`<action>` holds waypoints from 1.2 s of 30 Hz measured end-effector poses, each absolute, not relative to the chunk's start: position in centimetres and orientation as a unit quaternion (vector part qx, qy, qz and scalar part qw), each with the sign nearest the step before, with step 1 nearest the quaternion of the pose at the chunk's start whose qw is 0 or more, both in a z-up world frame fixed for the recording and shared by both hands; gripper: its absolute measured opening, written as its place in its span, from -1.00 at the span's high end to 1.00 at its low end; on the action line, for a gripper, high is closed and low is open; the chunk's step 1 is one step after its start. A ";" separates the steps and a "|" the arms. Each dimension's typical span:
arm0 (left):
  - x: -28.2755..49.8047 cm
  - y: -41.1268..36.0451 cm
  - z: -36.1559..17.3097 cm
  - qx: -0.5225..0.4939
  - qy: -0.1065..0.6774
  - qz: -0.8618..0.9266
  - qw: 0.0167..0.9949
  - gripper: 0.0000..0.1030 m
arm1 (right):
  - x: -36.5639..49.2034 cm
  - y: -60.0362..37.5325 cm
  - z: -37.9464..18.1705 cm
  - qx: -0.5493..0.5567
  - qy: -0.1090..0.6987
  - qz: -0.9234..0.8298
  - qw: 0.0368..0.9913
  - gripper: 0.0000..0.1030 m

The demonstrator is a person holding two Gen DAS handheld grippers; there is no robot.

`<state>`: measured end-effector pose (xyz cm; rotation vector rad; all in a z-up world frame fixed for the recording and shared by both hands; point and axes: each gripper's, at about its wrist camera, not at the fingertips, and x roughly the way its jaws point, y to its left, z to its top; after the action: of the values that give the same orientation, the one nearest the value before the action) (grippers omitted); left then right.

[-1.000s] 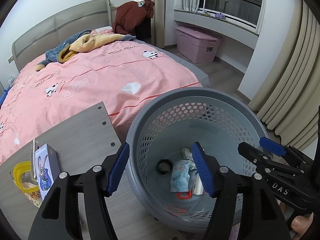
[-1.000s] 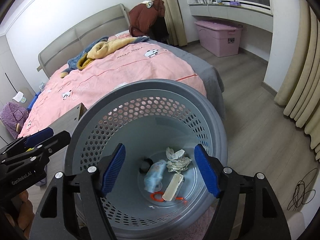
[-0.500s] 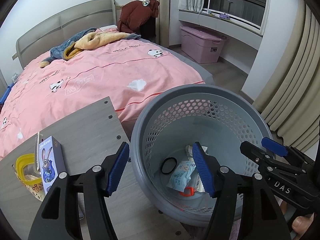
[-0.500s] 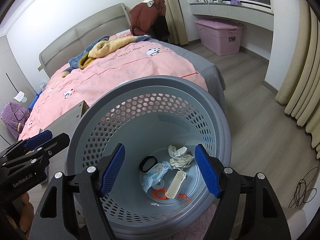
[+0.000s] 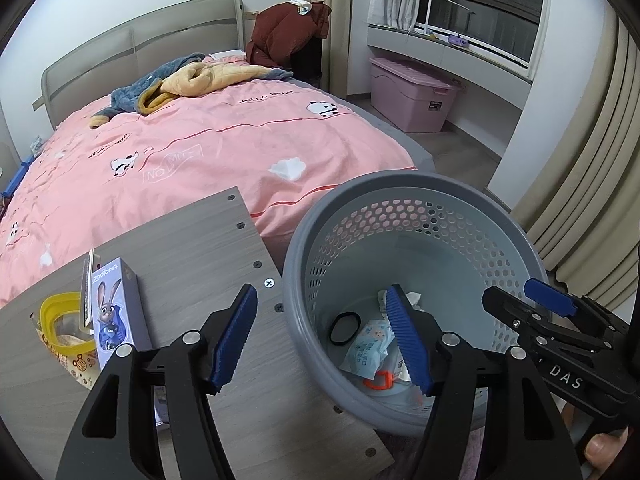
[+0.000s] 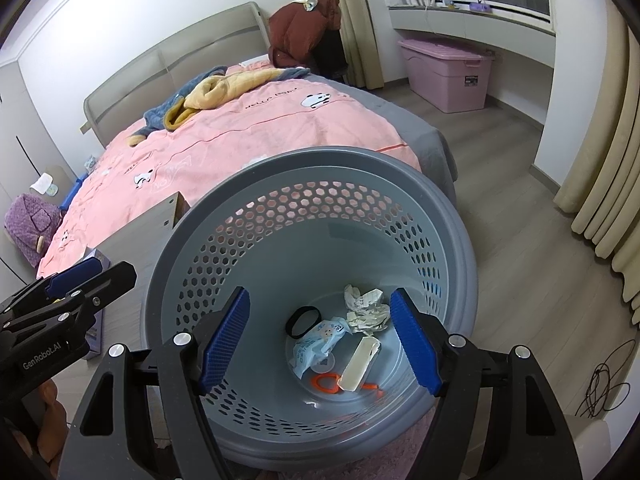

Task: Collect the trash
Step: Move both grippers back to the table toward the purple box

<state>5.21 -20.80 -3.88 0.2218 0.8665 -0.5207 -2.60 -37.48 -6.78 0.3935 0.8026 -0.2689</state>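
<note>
Grey basket [image 6: 448,216]: wrapper [image 6: 316,340], crumpled paper [image 6: 366,308] contained. Both tools, left tool [image 5: 320,340] and right tool [image 6: 320,340], released and empty, now drawn back higher; left view shifted toward the surface [image 5: 192,252].

"ZOOTOPIA" on purple box [image 5: 114,312]

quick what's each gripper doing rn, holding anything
left gripper: open, holding nothing, tongs straddling the basket rim.
right gripper: open, holding nothing, over the basket.

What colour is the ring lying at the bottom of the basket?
Black. The ring shows best in the right wrist view, on the floor of the grey basket.
</note>
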 end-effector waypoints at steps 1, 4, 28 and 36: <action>5.2 -20.6 -3.9 0.105 0.414 -0.248 0.869 -0.25 | -2.6 -37.3 -6.7 0.188 0.387 -0.128 0.894 -0.39; 5.1 -19.9 -3.8 0.101 0.413 -0.247 0.871 -0.25 | -2.7 -36.8 -6.5 0.185 0.385 -0.126 0.895 -0.42; 5.2 -7.6 -3.3 0.036 0.402 -0.164 0.900 -0.26 | -1.6 -27.8 -5.0 0.131 0.389 -0.057 0.910 -0.53; 5.6 -2.1 -3.1 0.000 0.400 -0.127 0.908 -0.26 | -0.2 -24.4 -4.8 0.112 0.388 -0.033 0.914 -0.53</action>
<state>5.62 -2.12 -3.05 -0.0010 0.8245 -0.2614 -0.22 -24.42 -4.81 0.2312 0.7997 -0.0680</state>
